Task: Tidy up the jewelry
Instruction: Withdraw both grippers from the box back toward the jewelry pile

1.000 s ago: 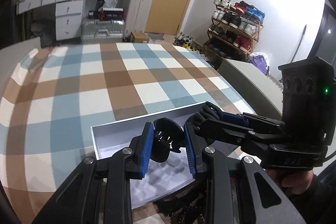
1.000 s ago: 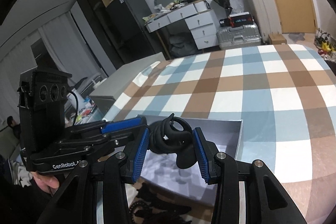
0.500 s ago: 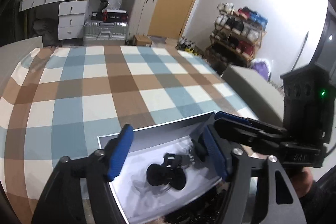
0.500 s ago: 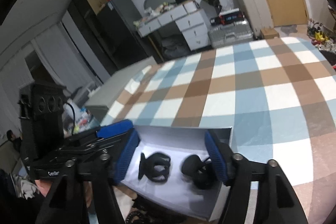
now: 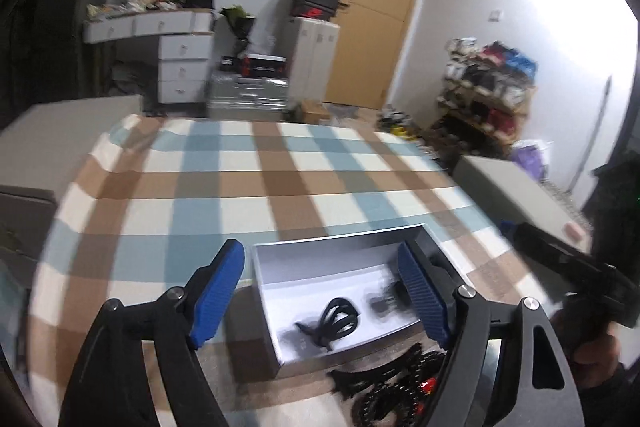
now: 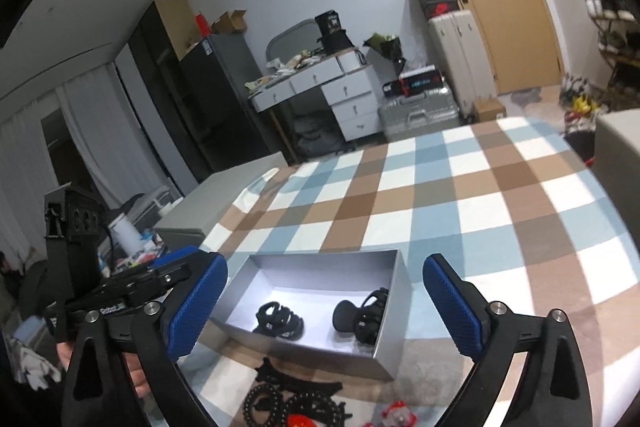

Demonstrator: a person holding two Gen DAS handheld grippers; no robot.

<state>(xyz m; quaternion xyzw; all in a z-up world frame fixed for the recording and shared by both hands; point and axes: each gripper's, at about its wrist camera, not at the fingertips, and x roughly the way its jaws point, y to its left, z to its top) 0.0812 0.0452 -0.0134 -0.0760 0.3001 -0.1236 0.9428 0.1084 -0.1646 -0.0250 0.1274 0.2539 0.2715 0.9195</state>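
Opening over a grey box (image 6: 394,311) on the checked bench (image 6: 460,195), the right claw (image 6: 324,307) has its blue pads (image 6: 452,307) spread wide, with nothing pressed between them. Inside the box lie 2 black hair clips: 1 looped clip (image 6: 279,321) toward the left of that view and 1 rounder clip (image 6: 360,315) to its right, close to the box's right wall, the 2 lying apart. The left claw (image 5: 320,295) is opening too, its pads (image 5: 218,293) standing either side of the same box (image 5: 264,307) and touching nothing. In the left view the looped clip (image 5: 334,321) rests on the box floor and the other clip (image 5: 390,301) is blurred and partly hidden behind the right pad. Just outside the near wall of the box, more jewelry lies on the bench: black beaded strings (image 6: 280,407), a flat black hair piece (image 6: 298,381) and small red and white bits (image 6: 396,415). A hand (image 6: 136,367) grips the left claw's handle at the left edge of the right view.
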